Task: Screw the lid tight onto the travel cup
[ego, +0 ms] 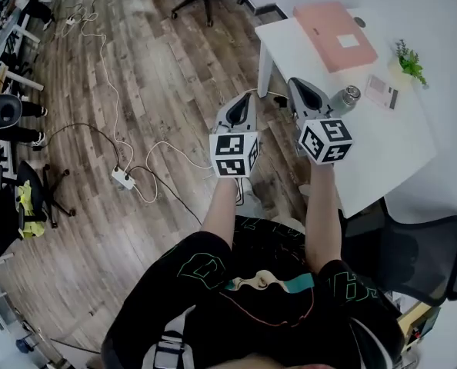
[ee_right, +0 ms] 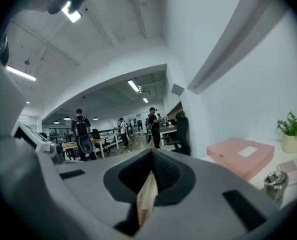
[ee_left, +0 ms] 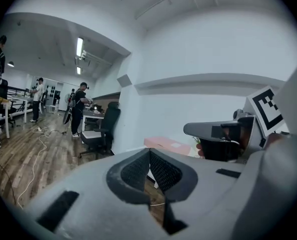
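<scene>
A small steel travel cup (ego: 348, 98) stands on the white table (ego: 382, 144), just right of my right gripper (ego: 298, 84); it also shows low at the right edge of the right gripper view (ee_right: 274, 182). I cannot tell whether its lid is on. My right gripper (ee_right: 151, 158) is shut with nothing in it and hangs over the table's near-left edge. My left gripper (ego: 246, 100) is over the wooden floor left of the table, also shut and empty (ee_left: 149, 156). The two grippers are side by side, and the right gripper (ee_left: 223, 134) shows in the left gripper view.
A pink flat box (ego: 335, 34) lies at the table's far side, with a potted plant (ego: 407, 58) and a printed card (ego: 381, 91) to the right. A black office chair (ego: 421, 252) stands beside me. Cables and a power strip (ego: 123, 177) lie on the floor. People stand far off.
</scene>
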Available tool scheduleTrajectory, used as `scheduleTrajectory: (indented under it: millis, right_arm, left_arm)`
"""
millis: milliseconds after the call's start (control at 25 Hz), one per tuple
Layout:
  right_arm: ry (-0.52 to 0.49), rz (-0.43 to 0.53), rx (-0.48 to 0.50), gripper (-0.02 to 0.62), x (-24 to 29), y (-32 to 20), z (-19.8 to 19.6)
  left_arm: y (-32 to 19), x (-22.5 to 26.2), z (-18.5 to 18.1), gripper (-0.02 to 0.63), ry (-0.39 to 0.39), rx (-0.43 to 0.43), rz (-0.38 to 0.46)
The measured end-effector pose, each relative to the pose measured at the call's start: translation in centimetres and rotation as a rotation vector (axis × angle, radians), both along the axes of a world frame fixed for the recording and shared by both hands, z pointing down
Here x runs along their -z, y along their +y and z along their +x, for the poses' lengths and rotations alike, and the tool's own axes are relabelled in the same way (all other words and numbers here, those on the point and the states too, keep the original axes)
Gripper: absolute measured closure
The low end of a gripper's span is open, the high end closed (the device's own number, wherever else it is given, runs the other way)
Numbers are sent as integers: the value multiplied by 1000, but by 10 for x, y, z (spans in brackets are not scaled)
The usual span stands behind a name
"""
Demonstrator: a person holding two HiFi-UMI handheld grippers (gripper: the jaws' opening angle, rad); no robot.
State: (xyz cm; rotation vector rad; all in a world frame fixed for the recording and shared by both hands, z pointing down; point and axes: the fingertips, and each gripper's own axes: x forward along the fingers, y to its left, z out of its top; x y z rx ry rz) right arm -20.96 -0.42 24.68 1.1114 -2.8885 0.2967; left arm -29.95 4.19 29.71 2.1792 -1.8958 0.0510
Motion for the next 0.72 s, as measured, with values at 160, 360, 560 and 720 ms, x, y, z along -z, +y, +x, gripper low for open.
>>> scheduleTrajectory:
  millis: [160,360,560,720]
  right_arm:
    - [62,22,-33,591,4,-23,8]
    - [129,58,-49,591,7,-35,43]
    - [171,88,-84,591,7,-48,95]
    - [181,103,-111,591,4,-58,130]
  left_arm:
    - [-29,-12,15,598,42,-67,-26]
    - [-52,-27,60,598,68,-178,-69]
    - [-69,-34,115,598,40,-296,-81]
    - [-82,-42,146,598,30,-335,-86]
